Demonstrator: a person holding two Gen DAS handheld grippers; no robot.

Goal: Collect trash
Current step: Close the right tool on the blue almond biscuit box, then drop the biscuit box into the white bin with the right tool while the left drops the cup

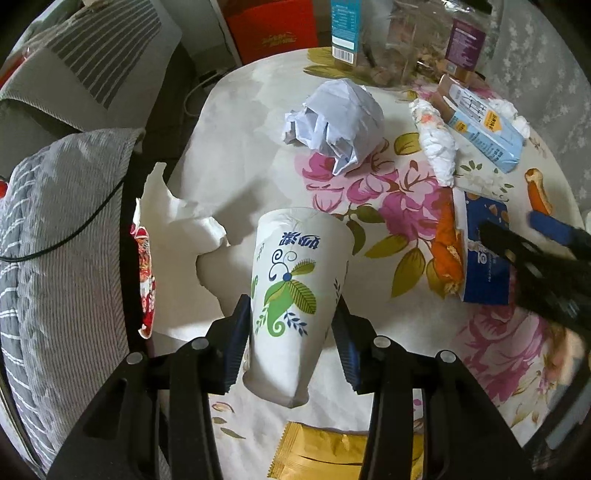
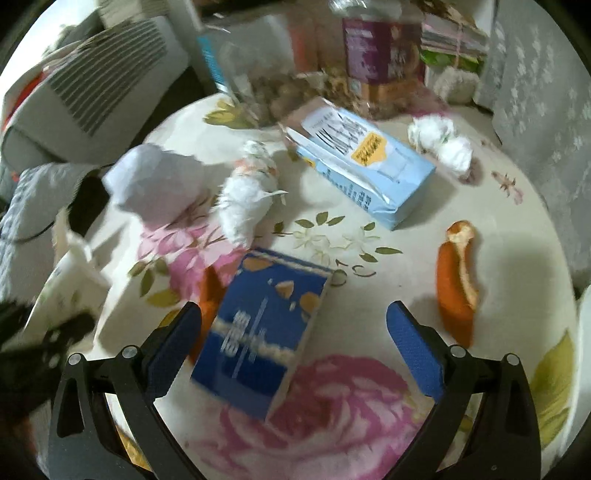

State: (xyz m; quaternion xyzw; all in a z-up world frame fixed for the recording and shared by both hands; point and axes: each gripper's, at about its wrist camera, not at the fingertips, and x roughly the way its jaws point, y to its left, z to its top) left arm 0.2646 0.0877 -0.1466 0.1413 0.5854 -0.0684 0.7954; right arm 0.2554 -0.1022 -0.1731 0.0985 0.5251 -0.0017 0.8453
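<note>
Two hand-held grippers: left (image 1: 291, 314) clamps paper cup (image 1: 295, 280), right (image 2: 293, 321) spread over blue carton (image 2: 258, 332).

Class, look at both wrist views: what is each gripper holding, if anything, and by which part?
The left gripper clamps the paper cup across its lower sidewall. The right gripper holds nothing; it is open above the blue carton.

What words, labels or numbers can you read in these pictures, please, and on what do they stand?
"奶茶", seen upside down: paper cup.
Barcode, digits too small: teal carton.
Print and yellow label, too small to read: light blue carton.
White characters, blurred: dark blue box.
Gold lettering, illegible: red box.
</note>
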